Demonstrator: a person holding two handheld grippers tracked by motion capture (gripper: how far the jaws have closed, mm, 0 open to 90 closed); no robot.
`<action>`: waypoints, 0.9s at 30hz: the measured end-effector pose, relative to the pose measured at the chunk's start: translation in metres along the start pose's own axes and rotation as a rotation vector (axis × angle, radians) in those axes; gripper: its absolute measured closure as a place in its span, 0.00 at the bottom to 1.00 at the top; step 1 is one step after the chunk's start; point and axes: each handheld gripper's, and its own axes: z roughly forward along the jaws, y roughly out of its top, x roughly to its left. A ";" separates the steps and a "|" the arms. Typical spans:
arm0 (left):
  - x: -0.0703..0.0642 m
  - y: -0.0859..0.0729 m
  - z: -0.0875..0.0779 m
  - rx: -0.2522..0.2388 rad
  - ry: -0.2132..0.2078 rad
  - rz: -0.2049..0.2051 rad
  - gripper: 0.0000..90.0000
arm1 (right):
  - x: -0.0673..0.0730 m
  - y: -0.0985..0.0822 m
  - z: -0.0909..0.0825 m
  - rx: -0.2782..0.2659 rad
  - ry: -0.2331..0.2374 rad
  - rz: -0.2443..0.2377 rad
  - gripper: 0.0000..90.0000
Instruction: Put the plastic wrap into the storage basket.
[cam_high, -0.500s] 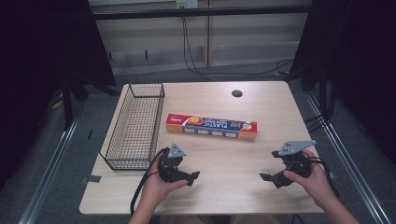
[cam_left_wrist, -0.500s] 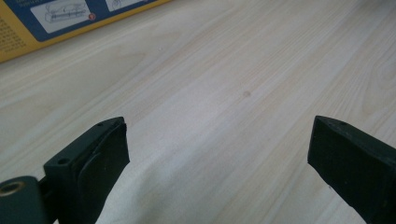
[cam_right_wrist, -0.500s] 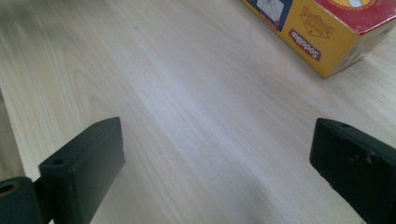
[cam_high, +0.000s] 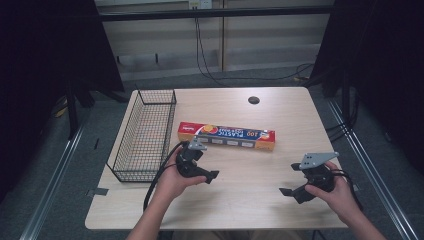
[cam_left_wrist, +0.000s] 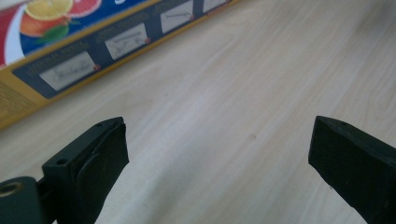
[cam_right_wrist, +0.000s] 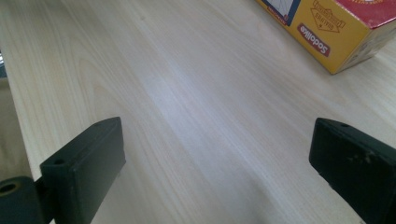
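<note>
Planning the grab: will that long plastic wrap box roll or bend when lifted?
The plastic wrap box lies flat on square edges, so it probably won't roll. It looks like stiff cardboard, likely light. Gripped at one end, its length might make it tilt.

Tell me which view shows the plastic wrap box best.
High view: the whole plastic wrap box lies flat on the table, beside the wire basket, both ends visible. The left gripper view catches just part of its printed face and yellow edge; the right gripper view just one yellow end corner.
</note>
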 end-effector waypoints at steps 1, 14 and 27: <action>0.001 0.003 0.000 -0.004 -0.003 -0.005 0.05 | -0.001 0.001 0.000 -0.003 -0.004 -0.001 0.03; 0.016 0.062 0.016 -0.004 -0.019 0.010 0.05 | 0.000 -0.002 -0.002 -0.002 0.025 -0.002 0.04; 0.040 0.088 0.042 -0.007 -0.008 -0.049 0.04 | 0.001 -0.004 -0.002 -0.004 0.039 -0.005 0.04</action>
